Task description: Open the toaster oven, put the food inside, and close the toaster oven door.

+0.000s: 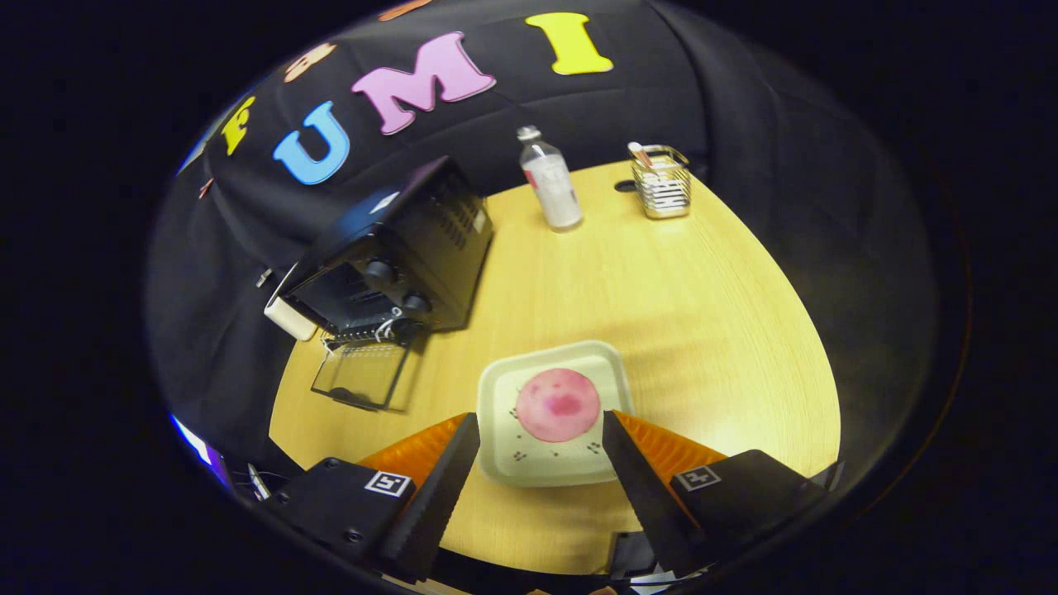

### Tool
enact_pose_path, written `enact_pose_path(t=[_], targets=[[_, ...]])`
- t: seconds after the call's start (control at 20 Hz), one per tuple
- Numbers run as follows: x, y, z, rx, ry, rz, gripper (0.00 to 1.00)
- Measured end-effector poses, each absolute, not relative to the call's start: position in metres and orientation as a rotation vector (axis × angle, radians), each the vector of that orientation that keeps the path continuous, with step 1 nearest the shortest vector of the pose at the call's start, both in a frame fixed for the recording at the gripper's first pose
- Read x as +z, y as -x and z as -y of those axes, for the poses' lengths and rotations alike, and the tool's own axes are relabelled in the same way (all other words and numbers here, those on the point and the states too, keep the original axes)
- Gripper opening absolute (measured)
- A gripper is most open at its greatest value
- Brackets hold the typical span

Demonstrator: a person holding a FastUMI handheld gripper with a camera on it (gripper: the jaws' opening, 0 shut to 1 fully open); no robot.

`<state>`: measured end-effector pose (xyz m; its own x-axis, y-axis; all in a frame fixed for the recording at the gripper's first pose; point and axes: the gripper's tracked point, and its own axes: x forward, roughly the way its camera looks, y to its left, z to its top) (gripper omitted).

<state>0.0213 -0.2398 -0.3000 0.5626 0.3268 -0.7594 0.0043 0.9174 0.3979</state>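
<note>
Oven door (364, 373) down; tongs (541, 420) spread wide, straddling plate (550, 413) of food (558, 404). Next, probably: closing on plate rim.

Tool (541, 426) fingers spread wide, nothing gripped; plate (504, 459) with food (558, 404) lies between tips. Bare table (661, 289) stretches from plate to bottle (551, 180) and wire holder (660, 183) at far edge. Oven (397, 252) stands beyond left finger, door (364, 373) dropped flat onto table, mouth open. Open table between door and plate.
</note>
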Motion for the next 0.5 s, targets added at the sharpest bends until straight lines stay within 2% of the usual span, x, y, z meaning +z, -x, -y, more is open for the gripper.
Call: enact_pose_path(t=[0.5], targets=[[-0.363, -0.02, 0.248, 0.227, -0.423, -1.111, 0.99]])
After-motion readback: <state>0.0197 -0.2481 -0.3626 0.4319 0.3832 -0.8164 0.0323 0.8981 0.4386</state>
